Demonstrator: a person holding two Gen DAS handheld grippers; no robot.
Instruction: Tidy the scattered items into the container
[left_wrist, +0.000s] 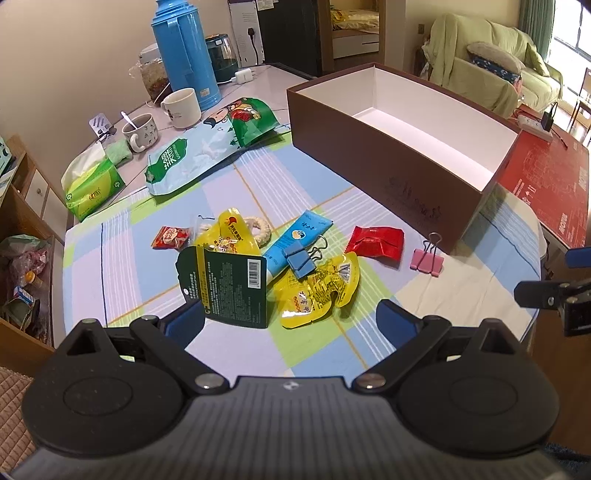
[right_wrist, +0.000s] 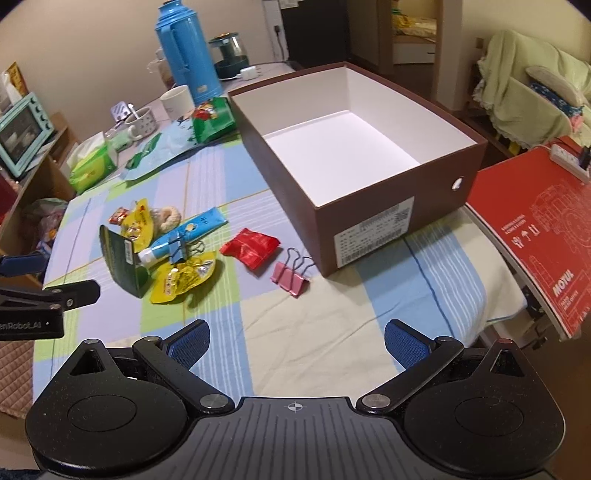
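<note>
**Grippers wide over a scattered pile, box empty**

Both grippers hang above the checked tablecloth (right_wrist: 332, 314) with fingers spread wide and nothing between them: the left gripper (left_wrist: 290, 319) near the dark green card packet (left_wrist: 225, 288), the right gripper (right_wrist: 297, 341) short of the pink binder clip (right_wrist: 291, 275). Beside the clip lie a red sachet (right_wrist: 251, 247), a blue tube (right_wrist: 184, 236) with a blue binder clip (right_wrist: 177, 249) lying on it, and yellow wrappers (right_wrist: 183, 278). Just beyond, the brown box (right_wrist: 369, 229) stands open.
</note>
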